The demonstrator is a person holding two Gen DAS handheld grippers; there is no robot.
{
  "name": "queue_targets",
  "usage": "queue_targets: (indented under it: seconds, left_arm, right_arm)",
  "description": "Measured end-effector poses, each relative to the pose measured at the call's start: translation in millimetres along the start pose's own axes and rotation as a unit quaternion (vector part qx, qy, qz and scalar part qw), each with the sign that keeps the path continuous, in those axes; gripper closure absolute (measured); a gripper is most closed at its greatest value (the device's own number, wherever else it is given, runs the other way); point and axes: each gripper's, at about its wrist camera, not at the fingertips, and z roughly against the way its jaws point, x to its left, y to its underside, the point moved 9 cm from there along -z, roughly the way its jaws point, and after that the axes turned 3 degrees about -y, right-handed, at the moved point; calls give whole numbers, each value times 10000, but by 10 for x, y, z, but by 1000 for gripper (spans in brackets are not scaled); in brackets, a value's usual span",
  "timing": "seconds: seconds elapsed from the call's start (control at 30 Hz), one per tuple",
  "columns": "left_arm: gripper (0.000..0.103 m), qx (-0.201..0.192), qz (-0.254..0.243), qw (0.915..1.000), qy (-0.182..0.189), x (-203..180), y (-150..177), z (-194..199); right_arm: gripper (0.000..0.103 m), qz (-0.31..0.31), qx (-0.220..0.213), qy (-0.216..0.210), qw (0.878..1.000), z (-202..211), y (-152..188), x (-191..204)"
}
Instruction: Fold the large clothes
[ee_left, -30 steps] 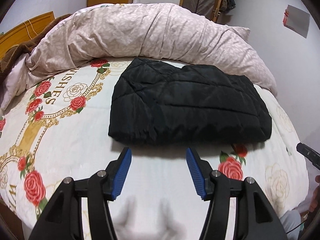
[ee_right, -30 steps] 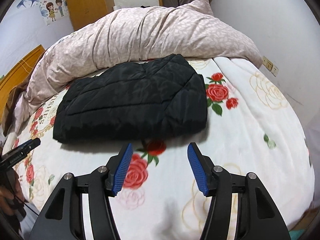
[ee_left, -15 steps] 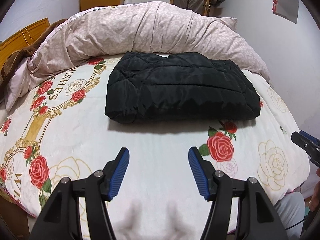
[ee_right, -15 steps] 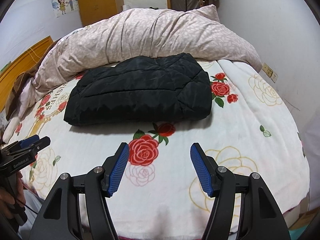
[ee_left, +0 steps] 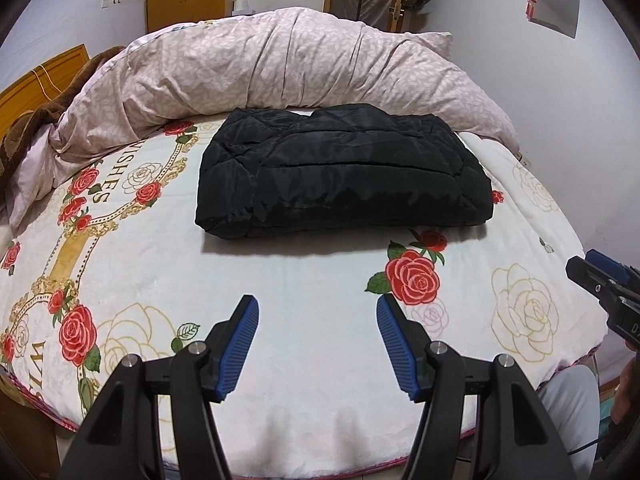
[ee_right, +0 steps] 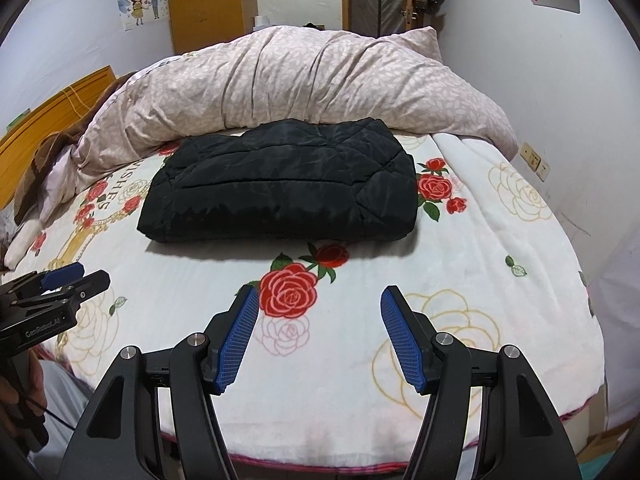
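Observation:
A black quilted jacket [ee_left: 344, 176] lies folded into a flat rectangle in the middle of the bed, also seen in the right wrist view [ee_right: 280, 192]. My left gripper [ee_left: 316, 308] is open and empty, hovering over the near part of the bed, well short of the jacket. My right gripper [ee_right: 320, 298] is open and empty too, held back above the bed's near edge. Each gripper shows at the side of the other's view: the right one [ee_left: 600, 284], the left one [ee_right: 60, 284].
A white blanket with red roses [ee_left: 160, 280] covers the bed. A bunched pink duvet [ee_left: 280, 68] lies behind the jacket. A wooden headboard [ee_left: 36, 80] is at the left, a wall [ee_right: 560, 80] at the right, and a wall socket [ee_right: 536, 162].
Both grippers have pulled back and up from the folded jacket toward the bed's near edge. The jacket has stayed in place. Both jaws stay open.

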Motion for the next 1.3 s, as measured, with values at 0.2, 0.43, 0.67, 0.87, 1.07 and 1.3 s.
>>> queue_targets:
  seconds: [0.2, 0.43, 0.67, 0.87, 1.07, 1.3]
  left_arm:
    - [39, 48, 34, 10000, 55, -39, 56, 48]
    - [39, 78, 50, 9999, 128, -93, 69, 61]
    - [39, 117, 79, 9998, 101, -114, 60, 58]
    - [38, 122, 79, 9999, 76, -137, 57, 65]
    - [38, 132, 93, 9998, 85, -142, 57, 69]
    - [38, 107, 92, 9999, 66, -145, 68, 89]
  right_arm:
    - [39, 19, 4, -14, 10000, 46, 42, 22]
    - [39, 27, 5, -18, 10000, 63, 64, 25]
    - [39, 24, 6, -18, 10000, 68, 63, 26]
    - [39, 29, 6, -17, 10000, 71, 61, 22]
    - [39, 31, 8, -18, 10000, 70, 59, 16]
    - [39, 23, 13, -19, 10000, 80, 65, 20]
